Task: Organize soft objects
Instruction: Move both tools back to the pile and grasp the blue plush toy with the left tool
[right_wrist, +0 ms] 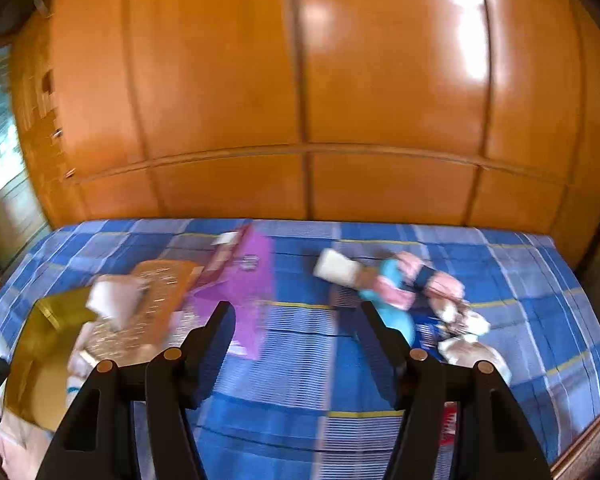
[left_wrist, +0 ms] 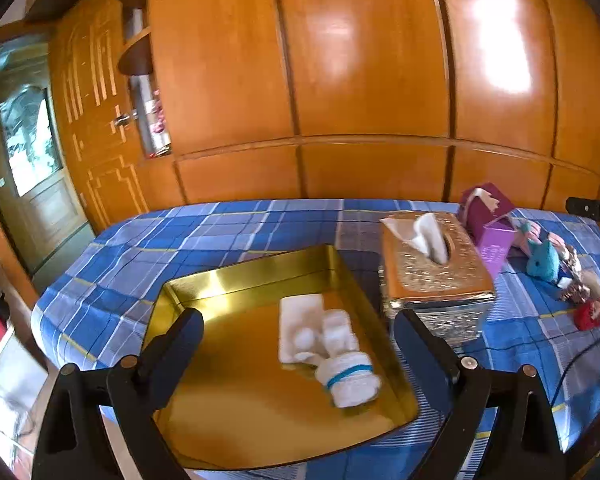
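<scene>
A gold tray lies on the blue plaid bed. Inside it are a flat white cloth and a rolled white sock with a blue band. My left gripper is open and empty, hovering above the tray. A pile of soft items, with a teal plush and pink pieces, lies on the right of the bed. My right gripper is open and empty above bare bedcover, just left of that pile. The right wrist view is blurred.
A gold tissue box stands right of the tray, also in the right wrist view. A purple box sits behind it. A red item lies near the pile. A wooden wardrobe stands behind the bed.
</scene>
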